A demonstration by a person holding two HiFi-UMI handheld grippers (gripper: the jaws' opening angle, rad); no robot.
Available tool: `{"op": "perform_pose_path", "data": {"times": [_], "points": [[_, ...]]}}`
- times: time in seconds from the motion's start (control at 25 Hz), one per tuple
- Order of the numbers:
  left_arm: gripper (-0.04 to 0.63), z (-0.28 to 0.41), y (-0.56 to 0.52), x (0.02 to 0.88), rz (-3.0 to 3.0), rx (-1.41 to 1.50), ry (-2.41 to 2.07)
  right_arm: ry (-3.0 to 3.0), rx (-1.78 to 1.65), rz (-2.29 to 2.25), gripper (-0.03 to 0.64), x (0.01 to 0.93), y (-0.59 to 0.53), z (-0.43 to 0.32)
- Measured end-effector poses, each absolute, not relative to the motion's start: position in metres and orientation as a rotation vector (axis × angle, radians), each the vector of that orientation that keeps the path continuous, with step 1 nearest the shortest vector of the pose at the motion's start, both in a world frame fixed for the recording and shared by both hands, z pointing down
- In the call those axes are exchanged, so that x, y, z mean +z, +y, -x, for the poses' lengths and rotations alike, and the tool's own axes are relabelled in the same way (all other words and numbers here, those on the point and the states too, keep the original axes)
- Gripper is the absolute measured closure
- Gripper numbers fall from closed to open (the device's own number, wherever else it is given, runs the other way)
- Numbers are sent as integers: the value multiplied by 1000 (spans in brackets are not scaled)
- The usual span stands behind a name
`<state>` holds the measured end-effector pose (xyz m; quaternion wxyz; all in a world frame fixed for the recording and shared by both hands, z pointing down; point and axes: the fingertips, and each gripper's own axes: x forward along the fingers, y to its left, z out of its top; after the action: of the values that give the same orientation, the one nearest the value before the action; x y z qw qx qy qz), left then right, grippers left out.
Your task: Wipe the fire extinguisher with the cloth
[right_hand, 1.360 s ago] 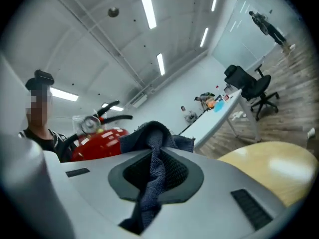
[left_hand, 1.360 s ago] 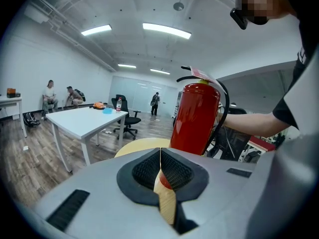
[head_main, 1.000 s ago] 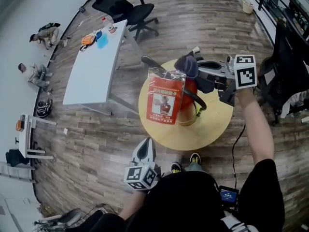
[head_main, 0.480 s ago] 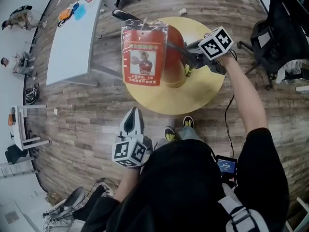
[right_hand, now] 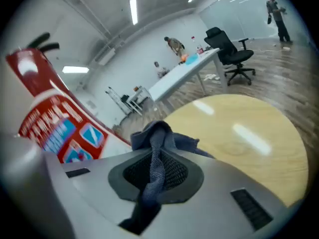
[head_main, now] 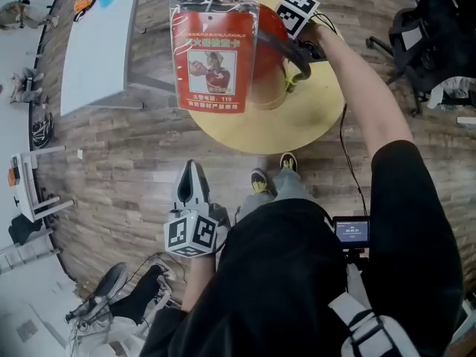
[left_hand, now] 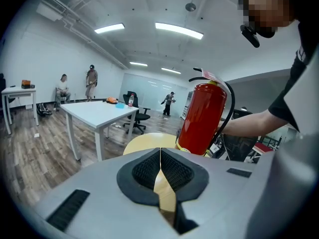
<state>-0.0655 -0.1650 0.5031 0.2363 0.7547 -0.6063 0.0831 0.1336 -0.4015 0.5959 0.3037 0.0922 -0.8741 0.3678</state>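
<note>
Fire extinguisher: the red cylindrical fire extinguisher (head_main: 271, 43) stands upright on the round yellow wooden table (head_main: 297, 117); a red card in a clear sleeve (head_main: 214, 58) hangs from its top.
Right gripper: the right gripper (right_hand: 153, 156) is low beside the extinguisher's body, over the tabletop, its jaws clamped tight on the dark blue-grey cloth (right_hand: 164, 136).
Cloth contact: I cannot tell whether the cloth touches the cylinder.
Left gripper: the left gripper (left_hand: 160, 156) is well apart from the table, jaws pressed together with nothing between them.

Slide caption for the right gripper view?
Right claw shut on a dark blue cloth, red fire extinguisher at left, round yellow table beyond.
</note>
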Motion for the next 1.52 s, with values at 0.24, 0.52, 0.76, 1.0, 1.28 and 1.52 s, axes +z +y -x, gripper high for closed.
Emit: {"op": "perform_pose_path", "data": {"times": [0.24,0.52,0.76,1.0,1.28,1.52], "points": [[572,62,-169,503,-2087,221,-1628,-2534,967,-86,575,489,-402,-115],[572,53,-177,498,-2147,193,-1574,-2966,912,-65,575,355,-377,-160],[572,50,-177,498,-2180,199,-1540,-3086,766,-333,575,342,-334,-194],[572,40,-173,497,-2215,200,-1501,-2853,872,-754,575,459,-335,-196],[572,42,-162,504,-2234,222,-1454,-2723,1132,-1405,575,561,-312,-233],[572,62,-150,503,-2231,238,-1455,-2446,1291,-2227,575,612,-289,-275]]}}
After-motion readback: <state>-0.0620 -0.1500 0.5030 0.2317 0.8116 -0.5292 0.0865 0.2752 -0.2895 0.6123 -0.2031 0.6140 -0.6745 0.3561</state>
